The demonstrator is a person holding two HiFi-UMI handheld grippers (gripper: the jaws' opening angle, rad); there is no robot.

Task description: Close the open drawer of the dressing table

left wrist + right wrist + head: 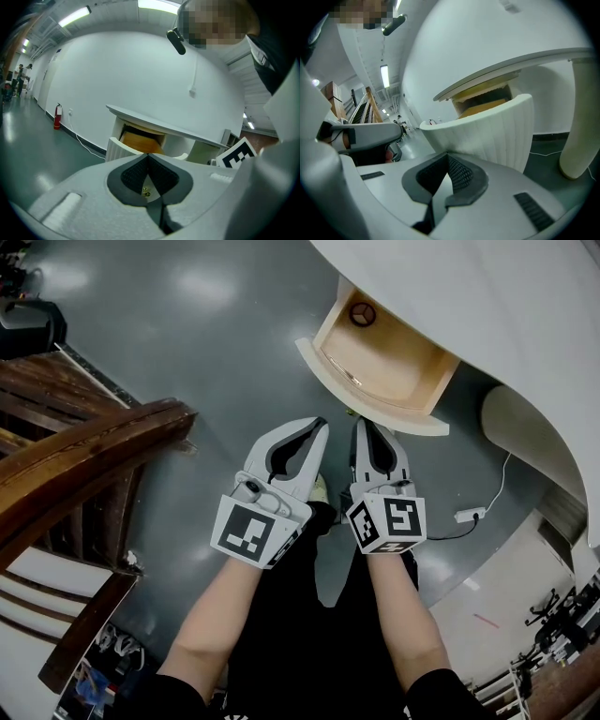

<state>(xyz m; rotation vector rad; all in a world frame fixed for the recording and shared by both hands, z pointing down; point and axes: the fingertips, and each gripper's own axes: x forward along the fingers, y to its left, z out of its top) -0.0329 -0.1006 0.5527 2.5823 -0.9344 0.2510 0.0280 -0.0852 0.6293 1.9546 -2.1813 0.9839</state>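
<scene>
White drawer (367, 401) stands open; left gripper (316, 427) and right gripper (365, 426) jaws closed, seemingly empty.

Dark wooden furniture (84, 456) is standing on the grey floor (206, 324), which is catching glare from the ceiling lights (75, 16). A white cable (497, 486) is trailing to a plug block (467, 515). A red extinguisher (57, 116) is standing against the wall (140, 79), and people (23, 75) are standing far off.
</scene>
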